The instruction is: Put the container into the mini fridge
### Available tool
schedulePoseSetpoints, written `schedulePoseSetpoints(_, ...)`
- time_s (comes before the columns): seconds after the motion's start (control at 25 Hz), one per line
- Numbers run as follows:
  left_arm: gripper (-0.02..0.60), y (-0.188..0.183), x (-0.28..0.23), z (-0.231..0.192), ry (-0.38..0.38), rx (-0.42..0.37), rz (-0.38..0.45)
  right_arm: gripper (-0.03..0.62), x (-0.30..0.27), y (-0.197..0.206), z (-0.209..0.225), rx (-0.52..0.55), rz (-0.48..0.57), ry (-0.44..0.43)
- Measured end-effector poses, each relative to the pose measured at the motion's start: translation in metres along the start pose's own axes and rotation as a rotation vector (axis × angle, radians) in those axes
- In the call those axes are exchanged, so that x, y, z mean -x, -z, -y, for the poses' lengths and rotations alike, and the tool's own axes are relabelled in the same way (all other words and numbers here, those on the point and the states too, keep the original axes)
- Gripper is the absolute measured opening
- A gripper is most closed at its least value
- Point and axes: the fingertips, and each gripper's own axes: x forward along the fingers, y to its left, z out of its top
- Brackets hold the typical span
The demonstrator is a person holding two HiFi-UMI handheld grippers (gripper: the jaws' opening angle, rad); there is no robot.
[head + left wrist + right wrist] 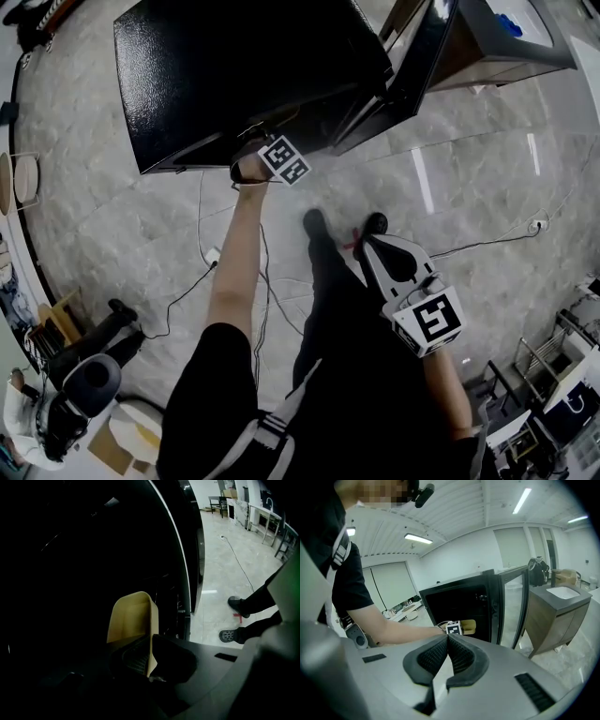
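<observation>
head view, looking steeply down: black mini fridge (pixel 234 75) fills the upper middle of the frame, its door (pixel 412 70) swung open toward the upper right. a bare arm (pixel 239 272) reaches up the frame from the person, and the left gripper (pixel 267 161) sits at the fridge's front edge with its marker cube showing. the right gripper (pixel 375 246) hangs at lower right, well apart from the fridge, above the grey tiled floor (pixel 487 187). two dark shoes (pixel 314 223) stand near the centre, and a thin cable (pixel 202 234) trails across the floor.

left gripper view: the left gripper (pixel 149 641) has its jaws pinching the wall of a pale yellow container (pixel 133 618), which stands upright in front of the dark inside of the fridge (pixel 93 550). bright floor (pixel 220 573) and the shoes (pixel 236 604) show at the right of the frame.

right gripper view: the right gripper (pixel 448 639) has its ribbed jaws pressed together with nothing between them. beyond them, at centre frame, the open fridge (pixel 454 604) shows the yellow container (pixel 468 626) at its opening, just beside the left gripper's marker cube (pixel 453 628). a wooden cabinet (pixel 555 616) stands at the right.
</observation>
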Motion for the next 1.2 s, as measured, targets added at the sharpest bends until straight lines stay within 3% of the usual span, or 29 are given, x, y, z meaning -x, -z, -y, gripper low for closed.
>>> schedulePoseSetpoints(0.64, 0.043, -0.003, -0.008, -0.022, -0.012, 0.045, -0.013, 0.018, 0.004, -0.002, -0.001, 0.003, -0.008, 0.023)
schedulePoseSetpoints(1.2, 0.053, -0.013, 0.045, -0.026, -0.065, 0.063, 0.061, 0.018, 0.011, -0.014, -0.009, 0.01, 0.073, 0.014)
